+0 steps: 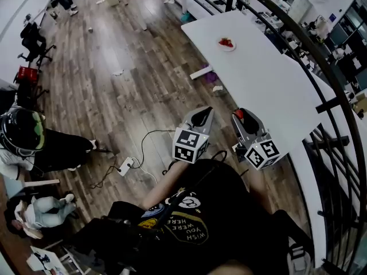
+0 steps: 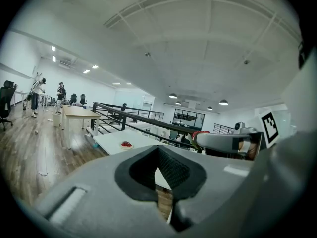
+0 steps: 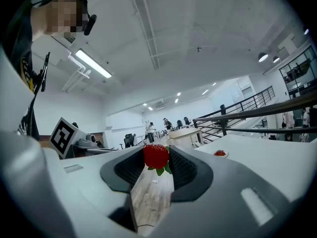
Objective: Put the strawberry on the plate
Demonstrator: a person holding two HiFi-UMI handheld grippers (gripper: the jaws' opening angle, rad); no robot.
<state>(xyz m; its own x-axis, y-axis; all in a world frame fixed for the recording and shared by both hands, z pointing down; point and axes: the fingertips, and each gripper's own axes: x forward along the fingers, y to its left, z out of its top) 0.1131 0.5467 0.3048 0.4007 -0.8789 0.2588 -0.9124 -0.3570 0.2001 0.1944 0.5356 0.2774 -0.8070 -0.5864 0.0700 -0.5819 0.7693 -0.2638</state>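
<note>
Wood floor (image 1: 132, 79) of an open office runs under the work area, with a long white desk (image 1: 269, 90) set along a dark railing (image 1: 321, 67).

Nearest the person, the left tongs (image 2: 158, 150) are pressed together at the tips with nothing between them. They sit just beside the right tongs (image 3: 157, 163), which pinch the strawberry (image 3: 156, 155) at the very tips, leaves hanging below.

Judgement: the step in hand is the carry. The strawberry is held over the floor at the near end of the desk. The plate (image 1: 226, 43) lies well apart, towards the far end, and already bears a small red item (image 1: 226, 41).

Recommendations:
- Hold the pinch as it is; a tip grip on soft fruit could slip or bruise if altered in transit.
- Travel level over the desk, clear of the railing.
- Bring the fruit low over a bare part of the plate, beside the red item, before spreading the pads.
- Hold the left tongs back, out of the path.
</note>
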